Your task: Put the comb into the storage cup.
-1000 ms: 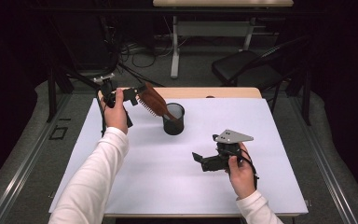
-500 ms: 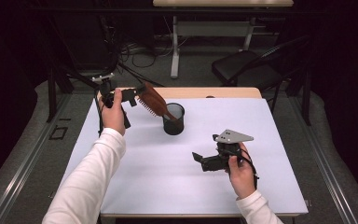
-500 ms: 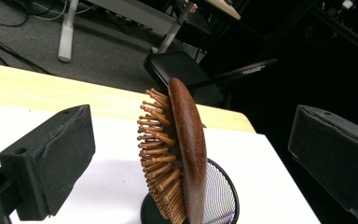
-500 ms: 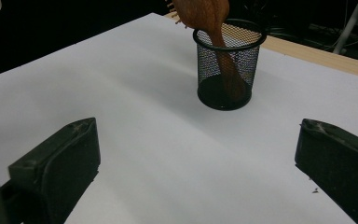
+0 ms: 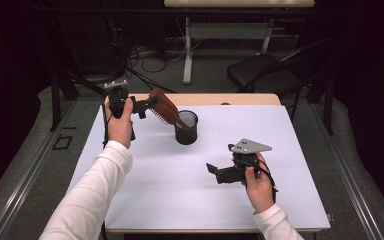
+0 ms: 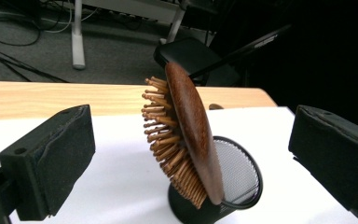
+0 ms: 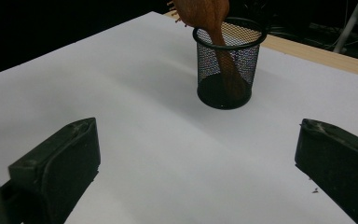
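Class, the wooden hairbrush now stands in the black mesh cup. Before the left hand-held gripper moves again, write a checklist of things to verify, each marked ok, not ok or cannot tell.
1. Left hand-held gripper open, its jaws apart on either side of the brown wooden bristle hairbrush without touching it: ok.
2. Hairbrush handle down inside the round black wire-mesh cup: ok.
3. Cup upright on the white table sheet: ok.
4. Hairbrush upright: not ok, it leans over the rim toward the left hand-held gripper.
5. Hairbrush settled enough not to tip the cup: cannot tell.
6. Right hand-held gripper open, apart from the cup: ok.
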Tool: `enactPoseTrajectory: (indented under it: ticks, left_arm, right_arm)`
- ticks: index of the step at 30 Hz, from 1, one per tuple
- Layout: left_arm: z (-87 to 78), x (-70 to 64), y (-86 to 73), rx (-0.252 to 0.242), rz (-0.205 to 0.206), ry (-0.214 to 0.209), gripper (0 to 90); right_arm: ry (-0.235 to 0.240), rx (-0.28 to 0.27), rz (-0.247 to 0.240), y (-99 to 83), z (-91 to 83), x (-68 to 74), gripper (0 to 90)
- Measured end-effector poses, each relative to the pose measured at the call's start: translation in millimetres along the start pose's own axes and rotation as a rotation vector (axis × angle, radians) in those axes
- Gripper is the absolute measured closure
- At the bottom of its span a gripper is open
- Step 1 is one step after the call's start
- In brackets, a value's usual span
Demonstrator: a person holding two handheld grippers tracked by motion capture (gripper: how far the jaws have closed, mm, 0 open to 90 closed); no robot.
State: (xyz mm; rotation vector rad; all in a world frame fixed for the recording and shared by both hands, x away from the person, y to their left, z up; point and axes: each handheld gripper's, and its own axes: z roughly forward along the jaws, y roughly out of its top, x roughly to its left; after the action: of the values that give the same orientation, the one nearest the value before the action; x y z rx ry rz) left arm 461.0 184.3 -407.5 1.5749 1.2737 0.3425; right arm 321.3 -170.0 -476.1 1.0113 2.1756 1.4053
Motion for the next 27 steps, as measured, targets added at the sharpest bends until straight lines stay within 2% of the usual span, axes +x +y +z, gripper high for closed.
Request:
enactPoseTrajectory:
  ticks: [2, 7, 21, 27]
  left_arm:
    - [-1.1, -0.5, -0.8, 0.002, 0.019, 0.002, 0.5]
    - [-3.5, -1.4, -2.5, 0.013, 0.031, -0.006, 0.5]
    - [-15.1, -6.2, -9.5, 0.035, 0.062, -0.051, 0.6]
    - [-22.7, -12.1, -12.4, 0.046, 0.083, -0.082, 0.6]
  right_arm:
    - [0.000, 0.001, 0.000, -0.1, 0.2, 0.1, 0.0]
    - [0.001, 0.003, 0.001, -0.3, 0.5, 0.3, 0.0]
    - [-0.004, 0.000, 0.005, -0.3, -0.5, -1.7, 0.0]
    - [-0.004, -0.001, 0.007, -0.4, -1.0, -2.1, 0.0]
